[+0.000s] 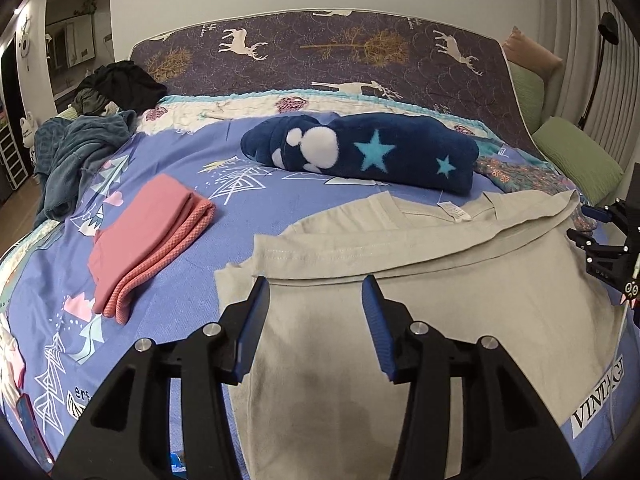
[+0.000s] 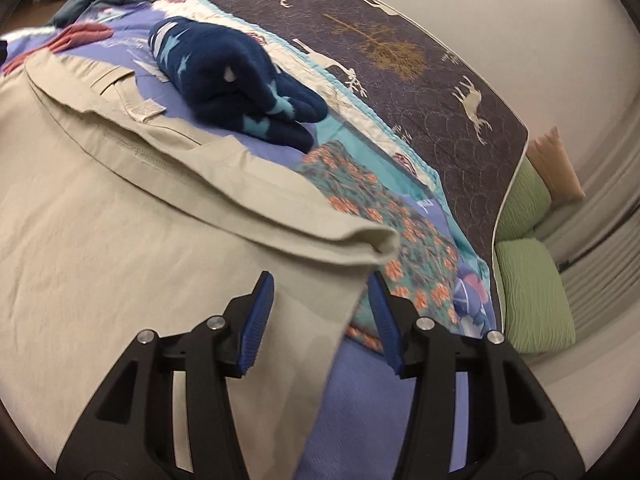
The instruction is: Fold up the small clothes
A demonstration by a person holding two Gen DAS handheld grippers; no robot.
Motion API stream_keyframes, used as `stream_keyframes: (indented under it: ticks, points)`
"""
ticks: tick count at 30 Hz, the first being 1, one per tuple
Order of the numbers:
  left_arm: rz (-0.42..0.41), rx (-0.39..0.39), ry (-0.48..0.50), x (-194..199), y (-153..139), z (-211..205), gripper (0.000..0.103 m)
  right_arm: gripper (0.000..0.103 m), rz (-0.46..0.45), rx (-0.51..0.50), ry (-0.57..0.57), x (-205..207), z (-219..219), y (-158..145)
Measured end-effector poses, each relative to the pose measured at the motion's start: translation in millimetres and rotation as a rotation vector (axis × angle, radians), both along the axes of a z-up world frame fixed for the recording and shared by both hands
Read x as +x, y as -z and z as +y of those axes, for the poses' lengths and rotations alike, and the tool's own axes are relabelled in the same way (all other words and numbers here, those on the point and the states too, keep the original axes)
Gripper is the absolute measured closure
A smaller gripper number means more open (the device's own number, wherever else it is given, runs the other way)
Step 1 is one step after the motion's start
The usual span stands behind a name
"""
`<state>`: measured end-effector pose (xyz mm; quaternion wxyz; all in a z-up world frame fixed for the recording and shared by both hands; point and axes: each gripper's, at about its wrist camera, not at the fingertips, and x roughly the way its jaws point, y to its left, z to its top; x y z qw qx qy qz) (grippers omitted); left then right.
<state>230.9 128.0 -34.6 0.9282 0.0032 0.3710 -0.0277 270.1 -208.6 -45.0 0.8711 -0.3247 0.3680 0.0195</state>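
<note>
2 hand-held grippers stand over 1 beige shirt [image 1: 420, 280] spread on the bed [image 1: 256, 208], its top band already turned over so a doubled edge runs across the bed from left to right. That edge is the shirt's long axis here, and it lies just ahead of both sets of fingers. The left hand-held gripper [image 1: 316, 308] has its jaws apart with nothing between them, poised above the cloth close to the fold's left end. The right hand-held gripper [image 2: 322, 306] is likewise spread and empty, straddling the shirt's right side edge just below the folded corner [image 2: 380, 240], so it looks the nearer to a graspable edge. A pink folded garment [image 1: 148, 240] lies left of the shirt, a navy star blanket [image 1: 368, 152] beyond it toward the headboard, and a floral cloth [image 2: 384, 208] partly under the right corner.

The shirt's lower hem is cut off by both views. Whether either set of tips touches the fabric cannot be told, and the right view is blurred.
</note>
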Motion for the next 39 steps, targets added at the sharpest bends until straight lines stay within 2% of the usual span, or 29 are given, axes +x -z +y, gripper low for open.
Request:
stream_keyframes:
  ticks: [5, 8, 13, 15, 18, 20, 22, 25, 27, 29, 31, 32, 33, 34, 36, 39]
  points:
    - [0.004, 0.004, 0.005, 4.0, 1.3, -2.6, 0.054, 0.053, -0.024, -0.048, 0.024, 21.2, 8.6, 7.4]
    - [0.012, 0.000, 0.009, 7.1, 3.8, -3.3, 0.054, 0.053, -0.071, -0.044, 0.113, 41.3, 2.2, 3.5]
    - [0.034, -0.036, 0.046, 8.0, 6.8, -1.7, 0.054, 0.053, -0.049, 0.166, 0.312, 62.3, -37.7, -12.7]
    - [0.050, -0.053, 0.068, 9.0, 8.7, -1.0, 0.055, 0.053, -0.044, 0.191, 0.338, 58.0, -48.4, -15.4]
    - [0.104, -0.094, 0.126, 10.5, 13.1, -5.0, 0.063, 0.052, -0.042, 0.198, 0.349, 46.8, -56.9, -15.0]
    - [0.150, -0.097, 0.178, 12.3, 19.0, -13.7, 0.063, 0.051, -0.030, 0.221, 0.337, 41.1, -58.6, -14.1]
    - [0.169, -0.071, 0.168, 19.6, 26.3, -20.0, 0.063, 0.048, -0.024, 0.221, 0.303, 37.1, -55.4, -13.1]
    - [0.203, -0.066, 0.104, 53.5, 41.3, -20.9, 0.063, 0.042, 0.002, 0.210, 0.243, 39.3, -41.8, -6.3]
    - [0.163, -0.076, 0.037, 73.6, 43.0, -14.0, 0.063, 0.042, 0.026, 0.193, 0.210, 49.2, -30.2, -0.6]
    - [0.101, -0.093, -0.064, 86.6, 37.1, -0.2, 0.062, 0.041, 0.025, 0.209, 0.267, 64.2, -30.6, -1.5]
    - [0.067, -0.135, -0.140, 85.2, 26.9, 14.4, 0.059, 0.037, 0.046, 0.353, 0.379, 74.0, -49.0, -8.7]
    - [0.041, -0.156, -0.149, 79.0, 19.8, 21.6, 0.056, 0.037, 0.043, 0.406, 0.432, 74.5, -58.7, -12.3]
    - [0.017, -0.153, -0.152, 71.0, 13.2, 26.8, 0.050, 0.037, 0.030, 0.422, 0.481, 72.9, -66.2, -15.0]
    - [0.003, -0.137, -0.153, 64.9, 8.9, 29.9, 0.049, 0.037, 0.013, 0.422, 0.510, 68.2, -73.3, -17.7]
    - [-0.012, -0.094, -0.139, 45.7, -0.6, 34.6, 0.048, 0.037, 0.020, 0.432, 0.506, 55.6, -80.7, -19.0]
    - [0.002, -0.095, -0.084, 12.2, -8.8, 40.7, 0.046, 0.037, 0.041, 0.466, 0.480, 17.2, -91.4, -22.5]
